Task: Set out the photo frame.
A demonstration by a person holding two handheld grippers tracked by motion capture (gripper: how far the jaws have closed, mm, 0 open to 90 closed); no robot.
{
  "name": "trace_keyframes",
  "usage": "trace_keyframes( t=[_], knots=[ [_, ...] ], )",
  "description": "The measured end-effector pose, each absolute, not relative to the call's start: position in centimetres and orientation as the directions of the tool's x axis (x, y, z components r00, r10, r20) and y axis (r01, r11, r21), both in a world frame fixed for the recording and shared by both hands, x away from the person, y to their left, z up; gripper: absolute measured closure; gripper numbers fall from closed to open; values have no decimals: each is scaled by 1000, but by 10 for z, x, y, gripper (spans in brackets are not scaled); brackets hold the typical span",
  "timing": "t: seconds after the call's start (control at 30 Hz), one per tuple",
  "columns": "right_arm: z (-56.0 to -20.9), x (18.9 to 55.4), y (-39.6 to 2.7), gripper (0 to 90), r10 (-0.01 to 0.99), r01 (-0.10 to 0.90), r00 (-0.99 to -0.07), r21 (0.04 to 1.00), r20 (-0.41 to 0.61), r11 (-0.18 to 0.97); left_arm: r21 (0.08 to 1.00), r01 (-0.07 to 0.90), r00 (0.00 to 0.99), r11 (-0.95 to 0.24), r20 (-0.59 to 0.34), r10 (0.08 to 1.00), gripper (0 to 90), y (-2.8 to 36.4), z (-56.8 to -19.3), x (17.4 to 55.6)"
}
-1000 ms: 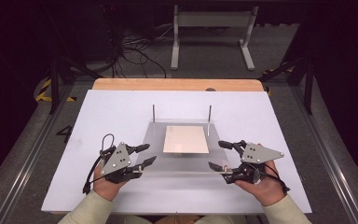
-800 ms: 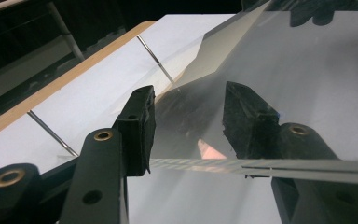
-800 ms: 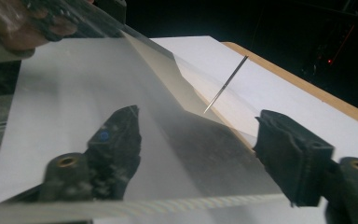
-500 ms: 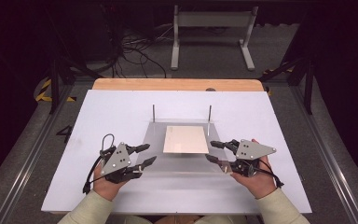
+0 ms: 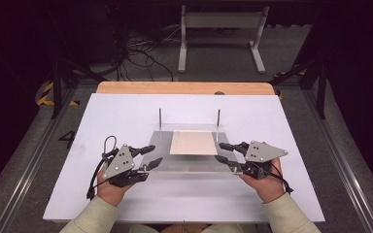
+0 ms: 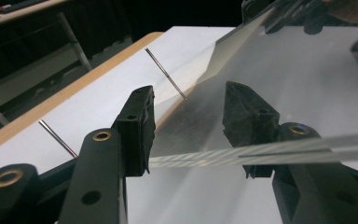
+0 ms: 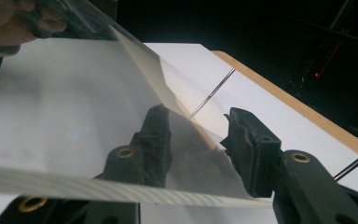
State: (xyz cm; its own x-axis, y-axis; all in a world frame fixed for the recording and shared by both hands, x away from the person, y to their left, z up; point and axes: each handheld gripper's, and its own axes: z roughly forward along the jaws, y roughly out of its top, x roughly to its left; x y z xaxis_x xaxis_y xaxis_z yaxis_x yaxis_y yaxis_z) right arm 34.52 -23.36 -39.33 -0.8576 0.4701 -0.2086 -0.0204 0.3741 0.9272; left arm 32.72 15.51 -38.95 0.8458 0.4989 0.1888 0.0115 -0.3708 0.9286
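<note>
A clear plastic plate (image 5: 189, 164) lies on the white table, with a beige sheet (image 5: 194, 142) at its middle and two thin upright metal rods (image 5: 160, 119) (image 5: 218, 121) at its far edge. My left gripper (image 5: 156, 153) is at the plate's near left corner. In the left gripper view (image 6: 189, 126) one jaw shows through the plate (image 6: 205, 116) and the other stands at its edge. My right gripper (image 5: 219, 152) is at the near right corner. Its jaws have just been closing, and in the right gripper view (image 7: 196, 135) the plate (image 7: 74, 107) covers one jaw, with a gap left beside the other.
The white board (image 5: 126, 111) rests on a wooden tabletop (image 5: 184, 88). Beyond the table a grey metal stand (image 5: 218, 29) and loose cables (image 5: 141, 48) lie on the dark floor. Metal rails run along both sides of the table.
My right gripper has slid left onto the plate's right corner and its jaws have narrowed. The left gripper and the plate have kept still.
</note>
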Motion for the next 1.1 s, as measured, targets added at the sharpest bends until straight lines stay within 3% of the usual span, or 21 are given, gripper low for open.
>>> trace_keyframes(
  t=[0.6,0.87,1.1],
  knots=[
    [-357,343,-235,595,529,-112,-795,928,-299,356,953,-40,797,-299,211,566,543,148,-348,331],
    [-341,330,-232,584,556,-154,-738,898,-382,413,937,-76,776,-341,270,570,577,137,-333,317],
    [-331,321,-233,580,556,-149,-748,908,-363,392,942,-103,784,-319,274,557,607,142,-323,308]
  ],
)
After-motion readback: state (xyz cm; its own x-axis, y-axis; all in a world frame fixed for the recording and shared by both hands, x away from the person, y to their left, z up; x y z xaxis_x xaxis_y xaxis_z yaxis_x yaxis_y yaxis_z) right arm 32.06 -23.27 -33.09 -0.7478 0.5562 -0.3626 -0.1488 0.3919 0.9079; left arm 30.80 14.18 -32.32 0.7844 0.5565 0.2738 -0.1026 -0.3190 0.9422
